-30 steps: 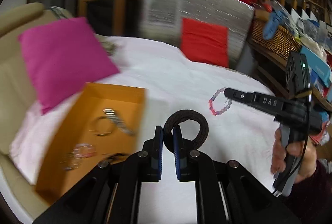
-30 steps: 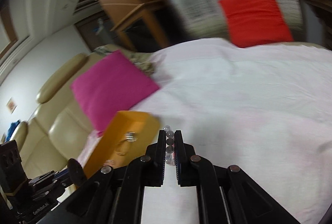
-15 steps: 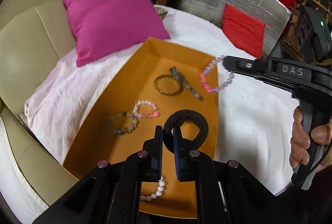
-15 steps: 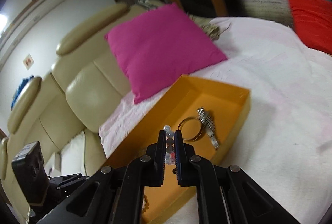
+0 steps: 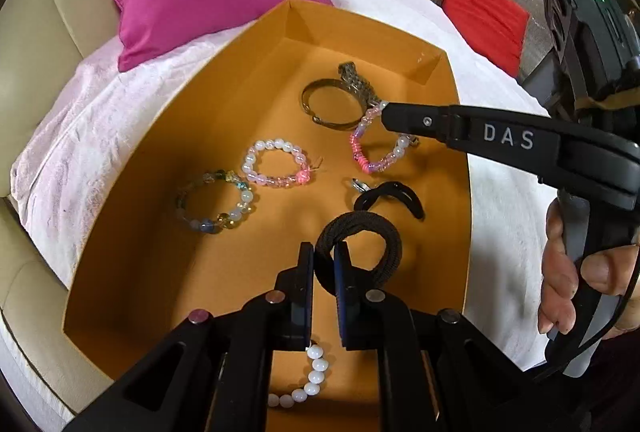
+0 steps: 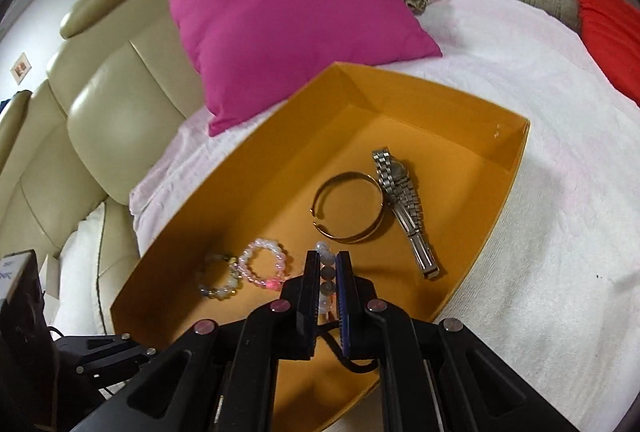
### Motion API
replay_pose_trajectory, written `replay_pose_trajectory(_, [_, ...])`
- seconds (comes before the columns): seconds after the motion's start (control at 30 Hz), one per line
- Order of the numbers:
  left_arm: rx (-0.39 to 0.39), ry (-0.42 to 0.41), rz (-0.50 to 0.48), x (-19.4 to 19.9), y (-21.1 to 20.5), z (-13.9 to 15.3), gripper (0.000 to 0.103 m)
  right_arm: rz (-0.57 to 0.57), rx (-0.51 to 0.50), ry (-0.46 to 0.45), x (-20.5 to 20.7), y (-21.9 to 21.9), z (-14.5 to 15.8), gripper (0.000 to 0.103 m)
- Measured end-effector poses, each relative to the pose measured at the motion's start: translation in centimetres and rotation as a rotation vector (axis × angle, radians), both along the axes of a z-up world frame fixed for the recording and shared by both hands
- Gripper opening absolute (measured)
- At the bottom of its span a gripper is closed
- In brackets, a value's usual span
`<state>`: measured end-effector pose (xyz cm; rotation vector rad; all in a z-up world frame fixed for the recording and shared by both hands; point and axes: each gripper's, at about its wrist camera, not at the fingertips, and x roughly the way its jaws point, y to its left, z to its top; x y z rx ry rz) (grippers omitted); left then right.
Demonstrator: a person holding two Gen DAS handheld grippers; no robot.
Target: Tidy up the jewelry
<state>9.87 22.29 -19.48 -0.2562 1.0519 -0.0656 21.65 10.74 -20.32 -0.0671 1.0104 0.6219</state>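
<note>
Left wrist view: both grippers have swung over the box [image 5: 168, 232]. Left gripper [image 5: 323, 272] clamps the hair tie [image 5: 384, 240] at centre; right gripper [image 5: 386, 115] pinches the bracelet [image 5: 360, 147], upper right. Release seems next.

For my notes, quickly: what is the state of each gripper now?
Left gripper: closed on the black hair tie.
Right gripper: closed on a beaded bracelet.

Matt orange card box [image 6: 508, 167]; shiny metal watch [image 6: 400, 187]; glossy bead bracelets [image 5: 276, 163].
</note>
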Motion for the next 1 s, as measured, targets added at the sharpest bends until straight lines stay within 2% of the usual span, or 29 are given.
replay_pose_trajectory(0.13, [0.000,0.040,0.002,0.6,-0.1,-0.7,0.012,-0.027,-0.023,0.006,0.6,-0.3,-0.2,0.010])
replay_pose_trajectory(0.2, [-0.002,0.054,-0.005,0.6,-0.2,-1.0,0.023,-0.045,-0.027,0.021,0.8,-0.7,-0.3,0.010])
replay_pose_trajectory(0.23, [-0.001,0.055,-0.005,0.5,-0.2,-1.0,0.036,-0.053,-0.015,0.026,0.9,-1.1,-0.3,0.010])
replay_pose_trajectory(0.27, [0.000,0.047,-0.001,0.3,-0.1,-0.8,0.045,-0.056,0.001,0.028,0.9,-1.4,-0.1,0.010])
replay_pose_trajectory(0.33, [-0.001,0.011,0.016,-0.3,0.2,-0.1,0.050,-0.066,0.035,0.020,0.9,-2.2,0.4,0.012])
replay_pose_trajectory(0.43, [0.010,-0.019,0.043,-1.2,0.9,1.2,0.053,-0.074,0.063,0.001,0.4,-3.3,1.5,0.013])
replay_pose_trajectory(0.53, [0.095,-0.071,0.083,-2.5,1.2,3.4,0.061,-0.062,0.058,-0.031,-0.7,-3.9,2.7,0.014])
replay_pose_trajectory(0.6, [0.157,-0.118,0.106,-3.7,1.3,5.2,0.061,-0.044,0.042,-0.049,-1.7,-4.2,3.5,0.019])
replay_pose_trajectory(0.7, [0.243,-0.166,0.149,-5.5,1.7,7.7,0.069,-0.004,0.007,-0.077,-3.6,-4.5,4.6,0.037])
replay_pose_trajectory(0.77, [0.281,-0.199,0.186,-6.7,1.9,9.4,0.072,0.016,-0.018,-0.118,-5.1,-4.5,5.5,0.070])
replay_pose_trajectory(0.9, [0.310,-0.228,0.276,-8.9,2.5,12.4,0.074,0.071,-0.137,-0.240,-9.1,-4.1,8.2,0.071])
replay_pose_trajectory(1.0, [0.317,-0.267,0.313,-10.7,2.5,14.3,0.074,0.076,-0.176,-0.294,-11.9,-4.4,10.3,0.071])
